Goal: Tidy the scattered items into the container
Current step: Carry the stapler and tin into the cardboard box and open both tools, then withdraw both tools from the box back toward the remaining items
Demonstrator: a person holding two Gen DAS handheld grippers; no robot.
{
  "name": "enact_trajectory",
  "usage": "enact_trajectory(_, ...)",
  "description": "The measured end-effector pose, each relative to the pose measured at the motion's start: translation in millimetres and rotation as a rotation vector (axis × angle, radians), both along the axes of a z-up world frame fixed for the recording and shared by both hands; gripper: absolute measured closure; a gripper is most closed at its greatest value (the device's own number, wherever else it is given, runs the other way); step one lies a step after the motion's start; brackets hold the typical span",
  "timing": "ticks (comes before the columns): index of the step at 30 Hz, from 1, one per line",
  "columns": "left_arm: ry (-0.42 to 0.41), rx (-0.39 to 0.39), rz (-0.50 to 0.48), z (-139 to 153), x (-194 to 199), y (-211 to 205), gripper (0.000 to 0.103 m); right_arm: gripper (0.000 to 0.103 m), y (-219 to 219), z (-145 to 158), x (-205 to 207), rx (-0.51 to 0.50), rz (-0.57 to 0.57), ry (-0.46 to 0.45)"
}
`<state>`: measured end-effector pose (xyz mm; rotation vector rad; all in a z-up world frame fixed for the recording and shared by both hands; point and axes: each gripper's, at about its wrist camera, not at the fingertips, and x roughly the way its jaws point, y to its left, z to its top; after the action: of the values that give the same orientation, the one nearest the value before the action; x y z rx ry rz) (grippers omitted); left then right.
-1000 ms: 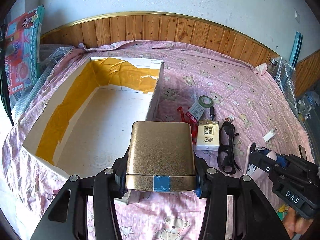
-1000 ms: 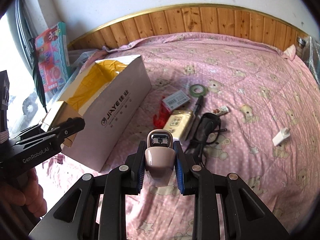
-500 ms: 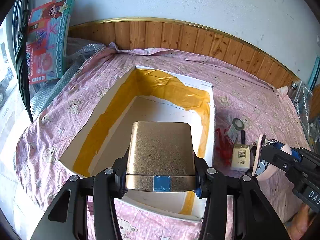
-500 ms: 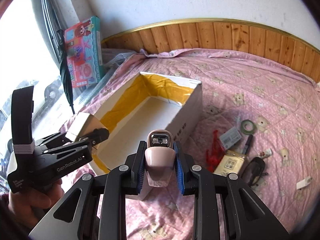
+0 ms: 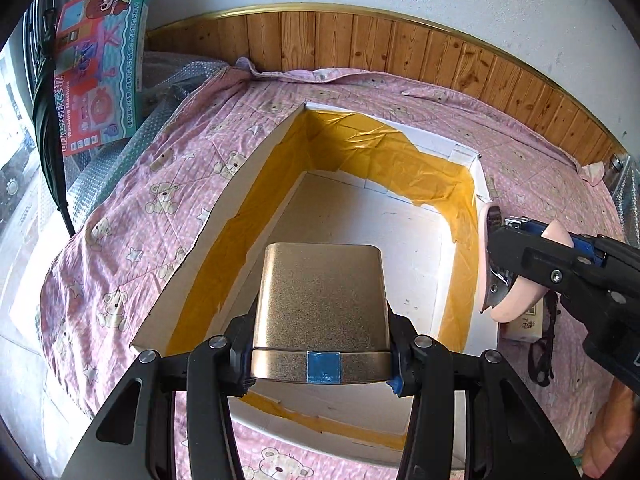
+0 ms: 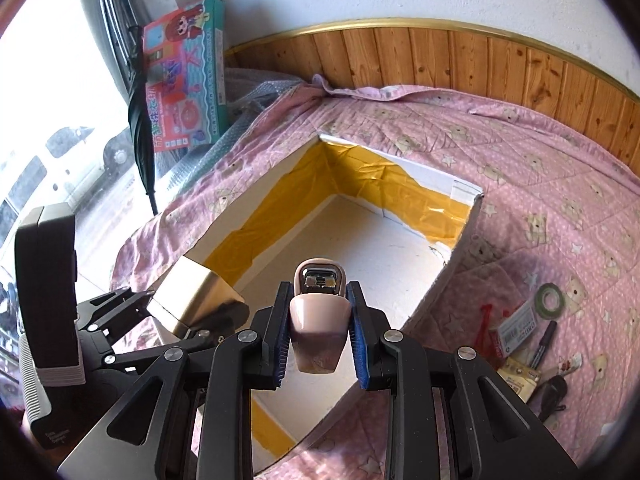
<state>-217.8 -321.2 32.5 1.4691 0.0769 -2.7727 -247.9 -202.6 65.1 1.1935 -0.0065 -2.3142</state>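
The gold tin (image 5: 322, 300) is now hanging over the open inside of the white box (image 5: 264, 168), where a second ago it was only nearing the near edge; the left gripper (image 5: 320, 360) is clamping it firmly by both sides between its fingers. The pink stapler (image 6: 318, 320) is likewise arriving above the box, pinched tight in the right gripper (image 6: 320, 336), having been carried across from over the bed (image 6: 540, 168). Both things are judged ready to be lowered and let go inside. Remaining on the bedspread to the right are a tape roll (image 6: 551, 299), a small carton (image 6: 514, 330), a marker (image 6: 544, 340) and dark glasses (image 6: 550, 394), all lying well apart from the box.
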Motion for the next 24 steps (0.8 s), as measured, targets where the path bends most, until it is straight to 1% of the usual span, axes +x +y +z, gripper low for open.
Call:
enact_trajectory(6,-0.055,0.006,0.009,-17,-11,-10,0.053,0.076,-13,-22,-24,0.055,0.010,-0.044)
enact_trajectory(13,-0.089,0.010,0.026,-29,-22,-19,0.053,0.074,-20,-32,-53,0.096,0.005,-0.069)
enact_trajectory(14,-0.092,0.008,0.026,-30,-24,-19,0.053,0.073,-19,-33,-58,0.092,-0.005,-0.068)
enact_trajectory(15,-0.100,0.004,0.024,-32,-27,-19,0.053,0.065,-17,-35,-63,0.093,-0.012,-0.071)
enact_trajectory(16,-0.111,0.000,0.021,-34,-29,-19,0.053,0.062,-16,-36,-66,0.094,-0.023,-0.075)
enact_trajectory(18,-0.121,-0.010,0.021,-37,-31,-20,0.052,0.060,-9,-35,-69,0.073,-0.053,-0.072)
enact_trajectory(20,-0.117,-0.019,0.024,-37,-30,-22,0.052,0.060,0,-36,-67,0.043,-0.072,-0.081)
enact_trajectory(24,-0.105,-0.005,0.035,-35,-24,-27,0.052,0.060,20,-36,-51,-0.021,-0.115,-0.093)
